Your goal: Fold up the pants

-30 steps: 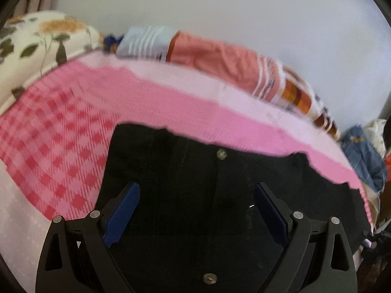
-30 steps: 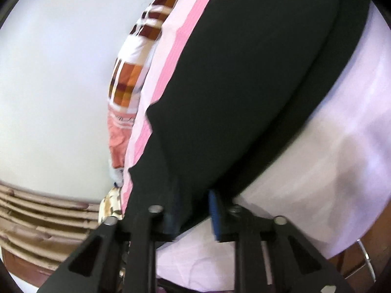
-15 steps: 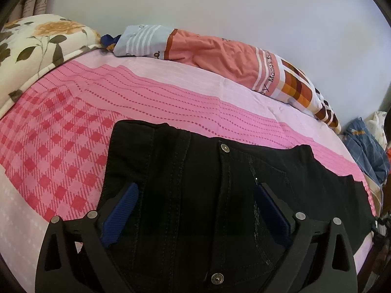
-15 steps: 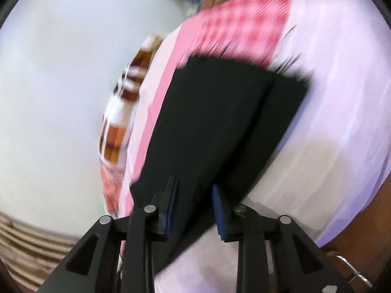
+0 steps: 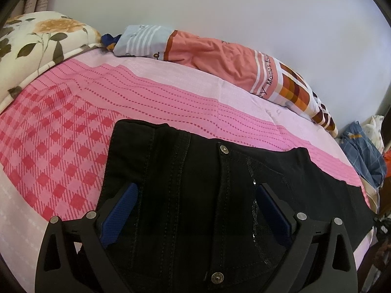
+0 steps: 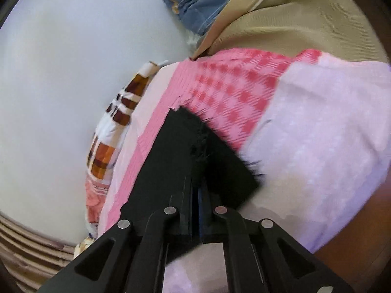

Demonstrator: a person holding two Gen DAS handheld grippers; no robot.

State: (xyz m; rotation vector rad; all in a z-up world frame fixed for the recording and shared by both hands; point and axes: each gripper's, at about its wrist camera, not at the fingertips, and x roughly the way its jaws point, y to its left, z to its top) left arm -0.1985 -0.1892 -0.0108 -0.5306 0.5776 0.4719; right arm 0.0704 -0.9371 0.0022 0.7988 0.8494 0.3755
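Black jeans [image 5: 195, 195] lie on a pink checked bedsheet [image 5: 61, 146] by a white wall [image 5: 220, 7]. Left gripper [image 5: 195, 210] stays spread above the waistband; right gripper [image 6: 195, 195], now clenched tighter, grips the jeans' hem.

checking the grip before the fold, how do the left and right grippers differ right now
The left gripper has its jaws spread wide over the waist of the black pants, with nothing pinched between them; the right gripper is clamped shut on the pants' leg end. The left one points flat across the pink bedsheet toward the wall, while the right one's view is tilted and motion-blurred. Both have black frames with blue pads.
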